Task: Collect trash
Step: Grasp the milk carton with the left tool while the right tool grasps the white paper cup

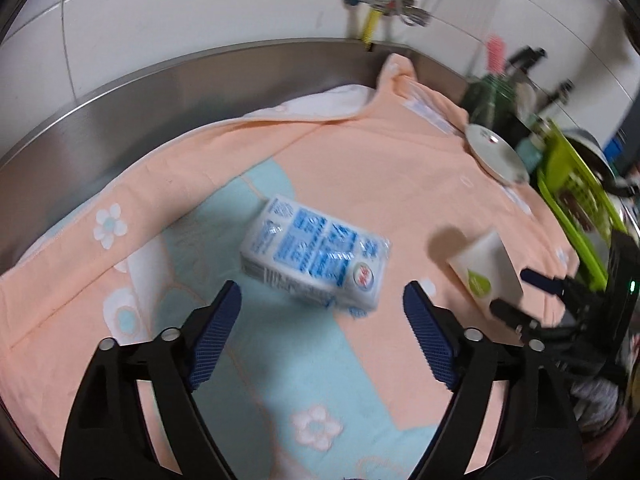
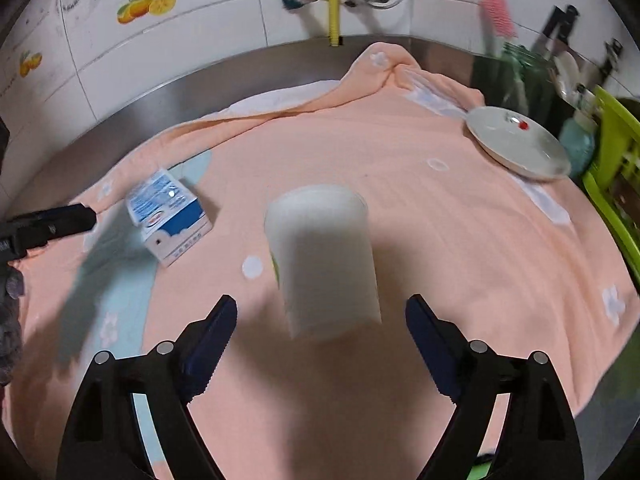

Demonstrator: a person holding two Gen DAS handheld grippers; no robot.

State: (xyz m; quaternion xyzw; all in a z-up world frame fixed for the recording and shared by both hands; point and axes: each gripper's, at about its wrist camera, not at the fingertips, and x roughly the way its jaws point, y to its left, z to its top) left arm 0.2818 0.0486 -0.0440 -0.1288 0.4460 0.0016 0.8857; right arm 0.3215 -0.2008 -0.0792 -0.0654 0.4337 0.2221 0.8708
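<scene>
Now your left gripper hangs spread wide over the milk carton lying on the towel, your right gripper equally wide behind the upright paper cup. Close off-centre and that light cup could tip or crush.

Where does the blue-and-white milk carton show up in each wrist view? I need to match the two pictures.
Left wrist: the blue-and-white milk carton lies centre frame on the peach floral towel, just ahead of the open left gripper.
Right wrist: the carton is at left of centre, near the left gripper's finger.
Shared landmark: the white round plate at the towel's far right.
</scene>
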